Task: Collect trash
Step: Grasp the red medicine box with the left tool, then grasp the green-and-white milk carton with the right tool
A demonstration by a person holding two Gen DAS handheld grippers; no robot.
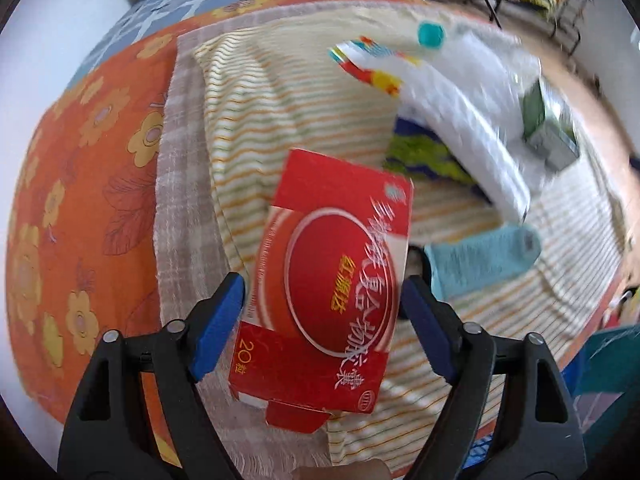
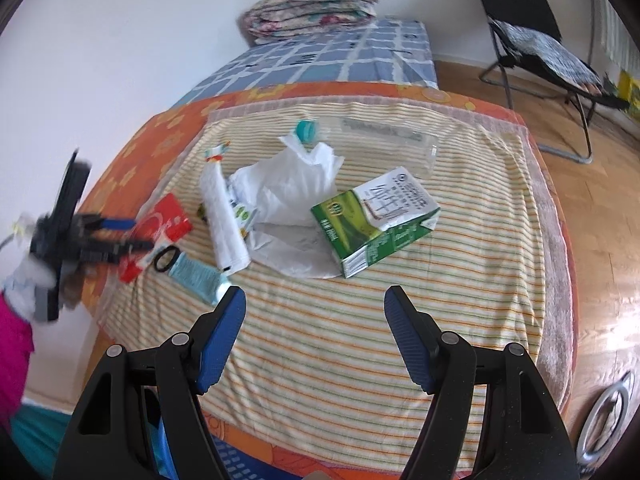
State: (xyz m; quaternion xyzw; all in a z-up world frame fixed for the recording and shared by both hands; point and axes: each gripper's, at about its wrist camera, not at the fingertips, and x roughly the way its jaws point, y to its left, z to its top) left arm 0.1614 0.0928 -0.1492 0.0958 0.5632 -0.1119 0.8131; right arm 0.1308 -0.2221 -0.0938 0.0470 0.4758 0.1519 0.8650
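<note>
Left wrist: left gripper (image 1: 322, 312) fingers released around red box (image 1: 324, 280); right gripper (image 2: 314, 334) released.

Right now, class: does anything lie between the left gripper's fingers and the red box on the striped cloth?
Nothing visible does. The left gripper is open with the red box lying between its fingers, nothing over it. The teal tube lies just beside it, outside the far finger.

Left wrist looks steeply down, close over the red box (image 1: 328, 284); right wrist, farther back, shares it
</note>
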